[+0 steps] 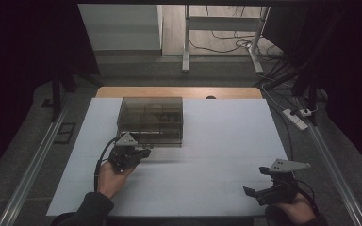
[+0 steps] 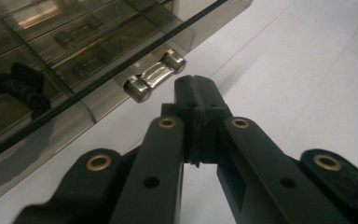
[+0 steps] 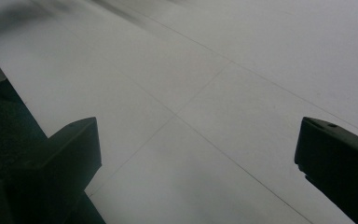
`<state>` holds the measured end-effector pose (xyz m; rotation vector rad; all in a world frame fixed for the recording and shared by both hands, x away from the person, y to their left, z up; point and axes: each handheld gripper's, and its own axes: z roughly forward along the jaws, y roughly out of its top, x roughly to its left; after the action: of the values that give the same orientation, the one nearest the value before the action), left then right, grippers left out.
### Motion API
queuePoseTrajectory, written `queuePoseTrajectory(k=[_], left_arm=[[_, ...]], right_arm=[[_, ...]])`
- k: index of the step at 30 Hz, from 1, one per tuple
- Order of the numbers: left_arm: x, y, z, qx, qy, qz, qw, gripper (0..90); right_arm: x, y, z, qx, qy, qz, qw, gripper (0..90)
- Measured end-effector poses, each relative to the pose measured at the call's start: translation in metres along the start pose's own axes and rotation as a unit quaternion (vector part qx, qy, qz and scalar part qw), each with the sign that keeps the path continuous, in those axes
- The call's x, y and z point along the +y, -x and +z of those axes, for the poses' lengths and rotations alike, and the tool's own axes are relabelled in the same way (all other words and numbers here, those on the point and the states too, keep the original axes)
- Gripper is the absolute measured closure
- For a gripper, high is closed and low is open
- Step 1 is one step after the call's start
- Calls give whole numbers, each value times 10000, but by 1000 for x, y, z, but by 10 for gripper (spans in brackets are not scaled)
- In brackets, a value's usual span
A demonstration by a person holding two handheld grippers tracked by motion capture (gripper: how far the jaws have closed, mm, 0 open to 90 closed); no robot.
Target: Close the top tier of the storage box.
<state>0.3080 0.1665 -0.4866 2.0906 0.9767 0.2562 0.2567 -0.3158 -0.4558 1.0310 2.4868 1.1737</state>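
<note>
Fingers point(image 2: 199, 93) pressed together; box point(image 2: 65, 56) contents murky.

No lettering legible — not a label, brand or number.

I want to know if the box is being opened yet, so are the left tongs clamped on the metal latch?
No, the left tongs are shut on nothing, their tips just short of the metal latch on the box.
</note>
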Motion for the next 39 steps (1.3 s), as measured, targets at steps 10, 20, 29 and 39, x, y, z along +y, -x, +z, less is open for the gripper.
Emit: queuePoseTrajectory(k=[10,20,29,39], left_arm=[[2,-3,5,62,-114,-30,9999,888],[4,-7,7,175,-129,-70,9997,888],[7,-14,8,266,-64,-163,9995,888],[12,-19,11,332,-12,-165,9993,888]], right_arm=[[0,0,0,0,0,-3,10000,3],[0,0,0,-2,-2,-1,10000,3],[0,0,0,-1,-4,1,10000,3],[0,0,0,1,-10,3,10000,3]])
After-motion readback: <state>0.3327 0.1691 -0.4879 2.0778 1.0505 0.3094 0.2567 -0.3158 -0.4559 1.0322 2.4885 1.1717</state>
